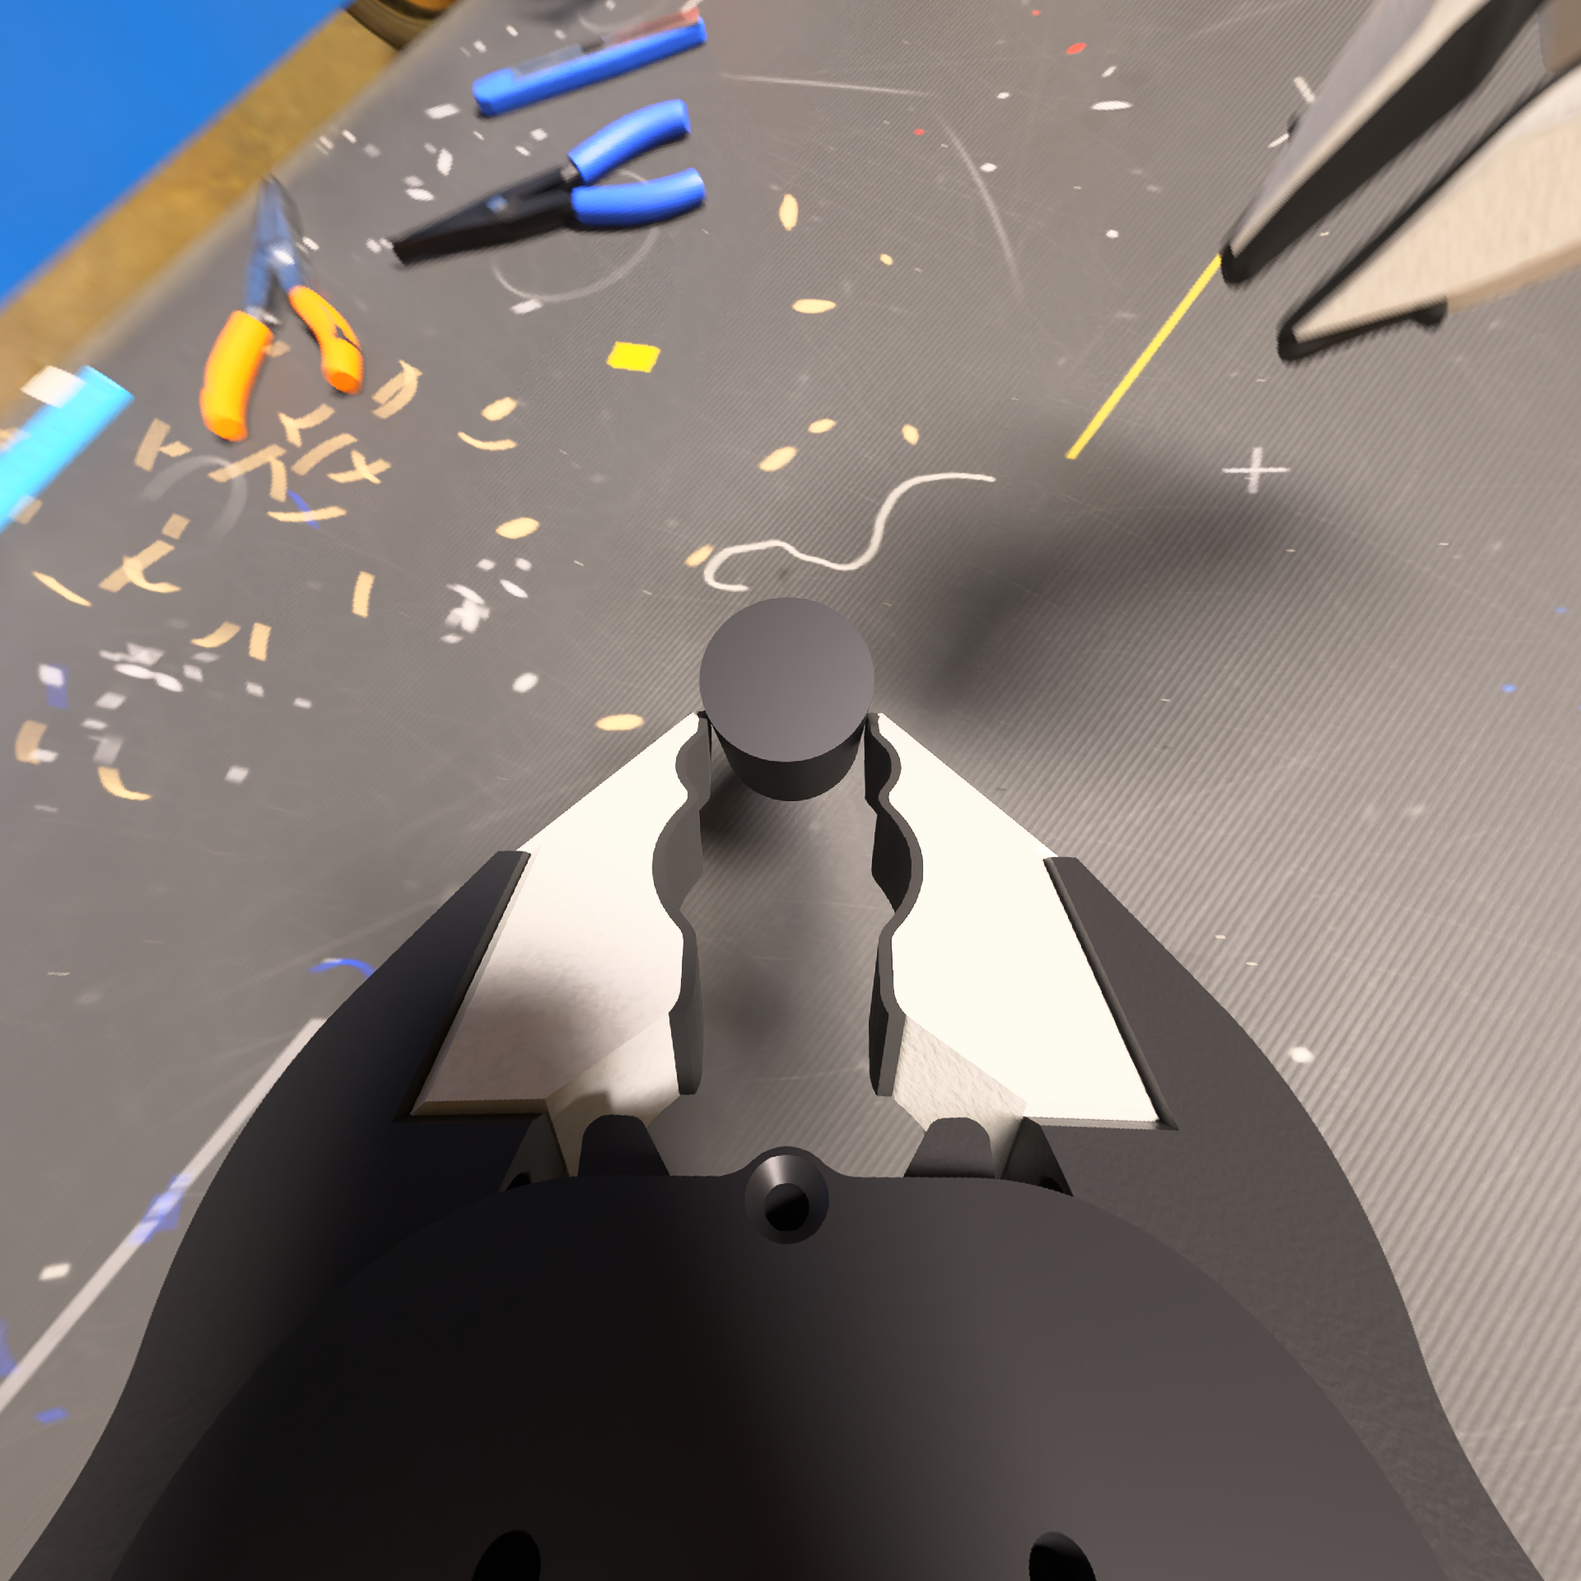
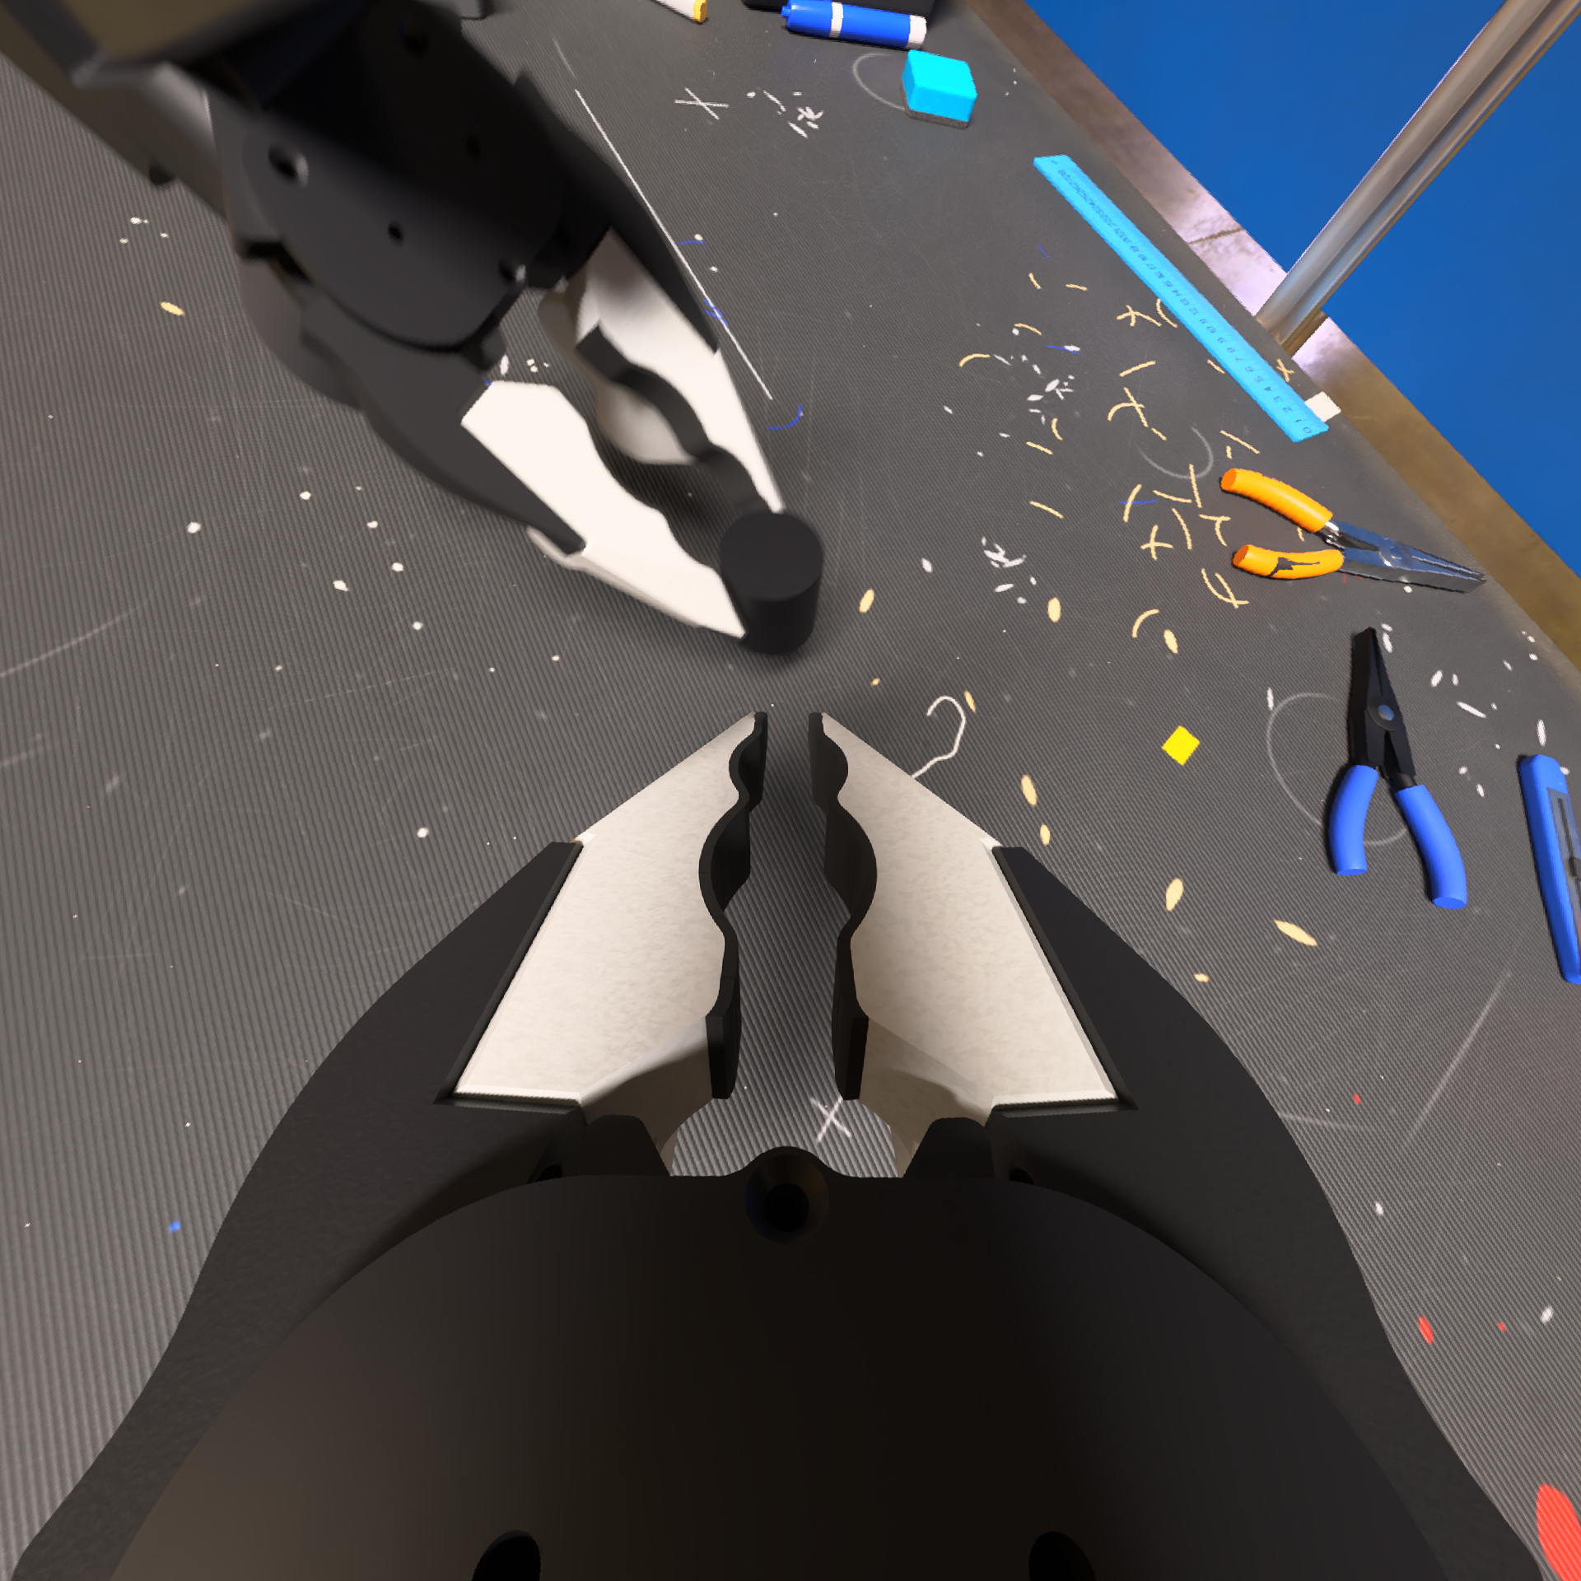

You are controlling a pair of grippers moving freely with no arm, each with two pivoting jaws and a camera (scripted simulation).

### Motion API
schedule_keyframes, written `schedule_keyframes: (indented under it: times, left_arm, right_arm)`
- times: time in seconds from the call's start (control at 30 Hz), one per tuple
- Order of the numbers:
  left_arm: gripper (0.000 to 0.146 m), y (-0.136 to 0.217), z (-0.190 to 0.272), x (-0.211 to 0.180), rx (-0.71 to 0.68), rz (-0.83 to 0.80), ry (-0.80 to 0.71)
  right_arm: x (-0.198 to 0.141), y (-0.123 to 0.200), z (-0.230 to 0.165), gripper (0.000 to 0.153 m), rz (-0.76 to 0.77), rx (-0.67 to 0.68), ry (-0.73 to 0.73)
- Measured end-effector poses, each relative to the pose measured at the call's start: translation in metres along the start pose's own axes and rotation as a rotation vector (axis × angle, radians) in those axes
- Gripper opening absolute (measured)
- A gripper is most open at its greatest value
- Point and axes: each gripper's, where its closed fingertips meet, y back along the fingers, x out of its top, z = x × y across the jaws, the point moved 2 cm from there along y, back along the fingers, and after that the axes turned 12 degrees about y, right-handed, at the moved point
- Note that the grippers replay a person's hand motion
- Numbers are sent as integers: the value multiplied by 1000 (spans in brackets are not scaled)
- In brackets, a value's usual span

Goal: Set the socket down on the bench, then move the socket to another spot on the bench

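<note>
The socket [image 1: 785,684] is a short dark grey cylinder, upright, pinched between the fingertips of my left gripper [image 1: 787,723]. In the right wrist view the socket [image 2: 774,590] sits at or just above the grey bench mat [image 2: 342,770]; I cannot tell if it touches. My left gripper [image 2: 757,573] comes in there from the upper left. My right gripper [image 2: 787,719] is empty, its fingers almost together with a narrow gap, a short way in front of the socket. It also shows in the left wrist view [image 1: 1266,299] at the upper right.
Blue-handled pliers [image 1: 556,197], orange-handled pliers [image 1: 274,342] and a blue knife [image 1: 590,64] lie along the bench's far side. A blue ruler [image 2: 1181,291], a cyan block [image 2: 939,85] and a metal pole [image 2: 1412,171] stand by the edge. Shavings litter the mat.
</note>
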Motion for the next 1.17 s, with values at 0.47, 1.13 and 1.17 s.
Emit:
schedule_keyframes:
  times: [0.47, 1.13, 1.17]
  left_arm:
    - [36, -15, 3, -41, 12, -85, 46]
    - [19, 41, 43, -55, 17, 68, 289]
    - [19, 35, 42, -59, 39, 34, 297]
  right_arm:
    - [1, 6, 3, 9, 9, -8, 0]
    - [2, 1, 0, 9, 5, 2, 2]
    - [2, 1, 0, 9, 4, 2, 1]
